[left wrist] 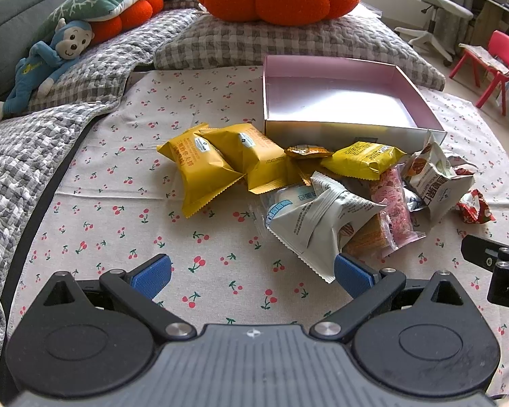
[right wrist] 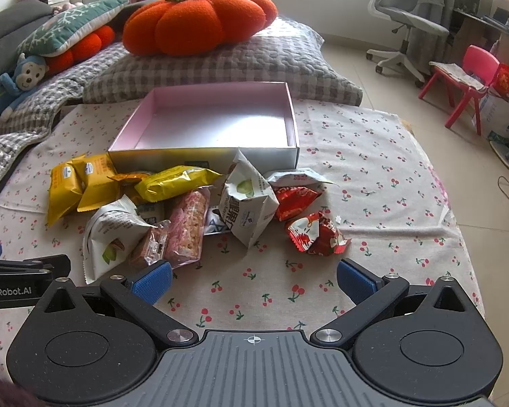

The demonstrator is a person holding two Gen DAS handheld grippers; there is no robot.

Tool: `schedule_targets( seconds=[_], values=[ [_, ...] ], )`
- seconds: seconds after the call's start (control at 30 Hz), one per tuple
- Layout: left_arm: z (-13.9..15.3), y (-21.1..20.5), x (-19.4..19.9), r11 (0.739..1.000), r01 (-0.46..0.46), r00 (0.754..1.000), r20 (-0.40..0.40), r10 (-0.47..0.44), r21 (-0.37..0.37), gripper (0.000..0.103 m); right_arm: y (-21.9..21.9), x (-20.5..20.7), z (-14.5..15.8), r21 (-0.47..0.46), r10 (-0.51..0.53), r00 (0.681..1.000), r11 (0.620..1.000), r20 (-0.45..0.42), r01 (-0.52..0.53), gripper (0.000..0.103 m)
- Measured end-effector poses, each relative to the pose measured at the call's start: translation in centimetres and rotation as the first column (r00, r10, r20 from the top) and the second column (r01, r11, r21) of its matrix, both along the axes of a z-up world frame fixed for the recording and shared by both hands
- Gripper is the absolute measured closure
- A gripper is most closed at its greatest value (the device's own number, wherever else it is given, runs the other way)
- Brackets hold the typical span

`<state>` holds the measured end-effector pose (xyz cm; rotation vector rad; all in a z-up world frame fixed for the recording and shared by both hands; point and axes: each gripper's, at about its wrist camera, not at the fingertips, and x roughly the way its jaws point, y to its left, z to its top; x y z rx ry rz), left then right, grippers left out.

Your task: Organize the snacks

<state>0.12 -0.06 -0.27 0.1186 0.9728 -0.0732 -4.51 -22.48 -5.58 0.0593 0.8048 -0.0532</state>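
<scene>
Snack packets [right wrist: 173,203] lie heaped on cherry-print cloth [right wrist: 373,176], just before shallow pink-lined box [right wrist: 290,115], which we see bare inside. Yellow packets [left wrist: 217,166] at heap's left, red wrappers [right wrist: 317,234] at right. We hold left gripper [left wrist: 252,276] and right gripper [right wrist: 252,278] above cloth near heap, both jaws wide, gripping nothing. Orange pumpkin cushion [right wrist: 200,22] rests on checked pillow [right wrist: 254,68] beyond.

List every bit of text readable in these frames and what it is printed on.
"GenRobot.AI", first letter cut off, on the left gripper body at the right wrist view's edge.
Chinese print on the yellow packets and white packets: too small or warped to read.
</scene>
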Motion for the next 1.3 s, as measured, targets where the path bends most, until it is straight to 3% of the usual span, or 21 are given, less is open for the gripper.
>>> schedule_targets(
  seconds=[0.83,1.03,1.3],
  values=[
    [-0.3,0.4,0.4,1.0,0.013,1.0,-0.005,-0.013,-0.018,0.001,-0.1,0.2,0.0,0.0,-0.01,1.0,1.0,0.007,0.01,0.0],
    [-0.4,1.7,1.8,0.998,0.005,1.0,-0.029,-0.007,-0.07,0.005,-0.7,1.3,0.2,-0.015,-0.044,0.999,0.999,0.021,0.044,0.0],
    [0.6,4.3,4.6,0.996,0.012,1.0,0.006,-0.011,-0.088,0.003,-2.1,4.0,0.6,0.029,0.024,1.0,0.999,0.008,-0.024,0.0]
  ],
)
